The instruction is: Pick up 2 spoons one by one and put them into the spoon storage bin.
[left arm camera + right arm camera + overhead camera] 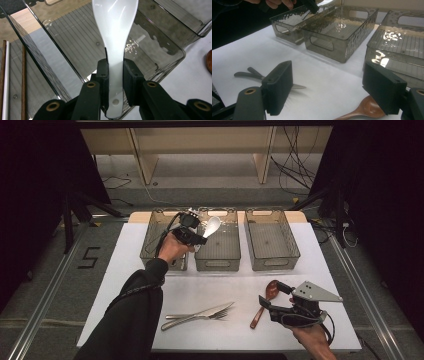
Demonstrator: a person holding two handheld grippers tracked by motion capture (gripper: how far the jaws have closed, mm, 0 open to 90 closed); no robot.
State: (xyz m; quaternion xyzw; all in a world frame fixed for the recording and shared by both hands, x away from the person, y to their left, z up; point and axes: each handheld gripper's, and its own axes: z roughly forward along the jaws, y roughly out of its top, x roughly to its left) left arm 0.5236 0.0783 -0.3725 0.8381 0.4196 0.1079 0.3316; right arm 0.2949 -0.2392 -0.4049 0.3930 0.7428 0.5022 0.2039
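At the near edge of the table (150, 330), we hold the right gripper (274, 296) low over the white surface, its jaws spread wide with nothing clamped between them. In the right gripper view, the bowl of a brown wooden spoon (364, 110) lies on the table between the two open jaws, untouched by the pads. In the high view that spoon (264, 302) lies just beside the gripper, handle pointing toward the near edge.

To the left of it, a metal knife (197, 316) and a fork (200, 315) lie crossed on the table, well apart from both grippers.

Farther out, three grey translucent bins stand side by side across the table: the left bin (150, 247), the middle bin (218, 251) and the right bin (272, 240). In the left gripper view, brown and white chopsticks (5, 82) lie in the left bin.

We hold the left gripper (201, 240) above the boundary between the left and middle bins. Its jaws are nearly closed and clamp the handle of a white plastic spoon (115, 32). The pads press on both sides of the handle just above its hanging hole. The spoon bowl extends past the jaws over the middle bin, clear of the bin floor.
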